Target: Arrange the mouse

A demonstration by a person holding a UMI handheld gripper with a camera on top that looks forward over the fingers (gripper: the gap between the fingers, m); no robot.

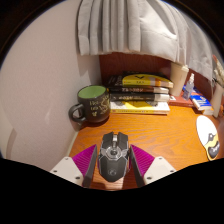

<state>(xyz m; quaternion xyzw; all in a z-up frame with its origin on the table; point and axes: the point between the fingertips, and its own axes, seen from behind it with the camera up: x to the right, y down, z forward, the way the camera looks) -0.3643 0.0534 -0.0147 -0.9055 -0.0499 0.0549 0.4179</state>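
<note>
A: Where's the mouse (pixel 114 152)?
B: On the tabletop (pixel 170 135), right between the fingers (pixel 79 161), long axis running straight along them. Fingers look spread, pads flanking it, can't swear they're pressing.
A: Any writing?
B: Mug (pixel 92 103) and books (pixel 140 92) beyond it, nothing I can read.

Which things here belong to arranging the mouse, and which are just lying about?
Job: mouse, standing between the open gripper fingers.
Lying about: green mug, stack of books, white bottle, curtain, wooden desk.
</note>
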